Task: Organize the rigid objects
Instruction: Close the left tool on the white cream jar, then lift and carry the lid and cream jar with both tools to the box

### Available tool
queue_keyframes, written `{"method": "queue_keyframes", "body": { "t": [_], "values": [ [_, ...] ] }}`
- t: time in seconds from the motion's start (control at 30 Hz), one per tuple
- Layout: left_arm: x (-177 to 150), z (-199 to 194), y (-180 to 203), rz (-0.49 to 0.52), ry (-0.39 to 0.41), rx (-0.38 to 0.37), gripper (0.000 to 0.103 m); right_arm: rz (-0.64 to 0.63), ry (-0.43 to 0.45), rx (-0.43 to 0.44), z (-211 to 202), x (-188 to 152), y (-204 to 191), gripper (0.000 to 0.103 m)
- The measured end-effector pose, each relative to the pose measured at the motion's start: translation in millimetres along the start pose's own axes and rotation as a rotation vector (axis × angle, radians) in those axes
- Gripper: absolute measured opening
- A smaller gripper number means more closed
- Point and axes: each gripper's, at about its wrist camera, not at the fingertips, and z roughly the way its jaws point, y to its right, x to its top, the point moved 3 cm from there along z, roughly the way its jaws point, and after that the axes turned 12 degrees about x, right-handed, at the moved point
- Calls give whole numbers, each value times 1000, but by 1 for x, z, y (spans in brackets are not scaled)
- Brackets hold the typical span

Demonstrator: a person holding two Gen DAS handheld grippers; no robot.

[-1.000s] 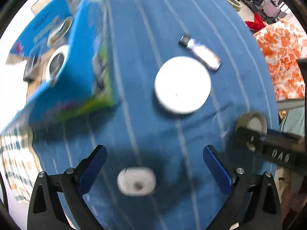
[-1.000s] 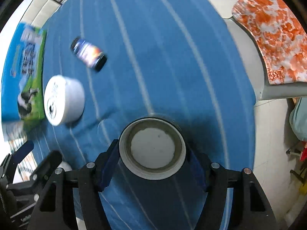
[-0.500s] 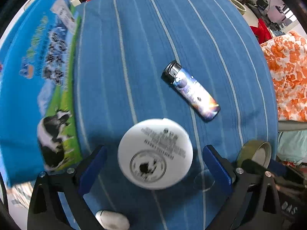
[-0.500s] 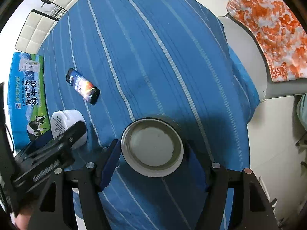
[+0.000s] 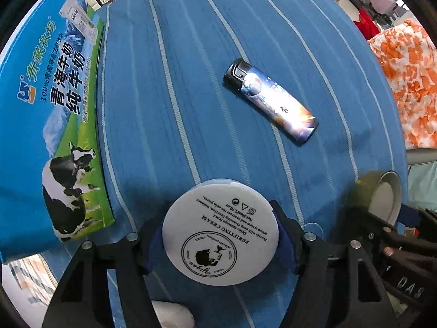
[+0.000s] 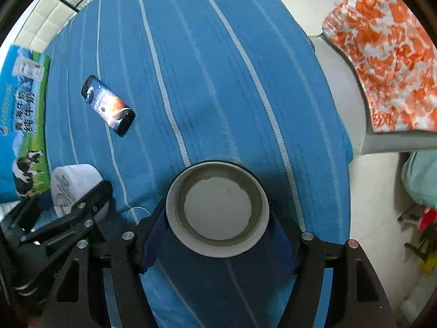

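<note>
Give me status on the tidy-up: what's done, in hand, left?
Done: nothing visibly sorted yet. In hand: the left gripper, jaws just closing, clamps the white cream jar; the right gripper holds the tape roll. Left: the lighter lies loose on the striped blue cloth, and the milk carton sits at its edge.

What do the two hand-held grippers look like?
Both match: the left hand-held gripper and right hand-held gripper have black angular frames with silver rivets and dark blue finger pads. White letters mark one frame's side.
</note>
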Motion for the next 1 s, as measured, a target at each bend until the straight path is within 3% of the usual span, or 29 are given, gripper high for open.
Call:
{"method": "queue_keyframes", "body": {
  "t": [0.3,0.67,0.8,1.0],
  "values": [
    [31,6,7,-15,15,-23,65,-47,18,-69,-2,2,-15,68],
    [7,-7,14,18,24,0,66,-71,29,-54,-4,-5,-13,68],
    [11,-6,16,22,1,-18,66,-46,19,-4,-7,-5,-5,68],
    [2,-9,24,41,-40,-34,66,-44,18,-2,-14,-7,6,68]
  ]
}}
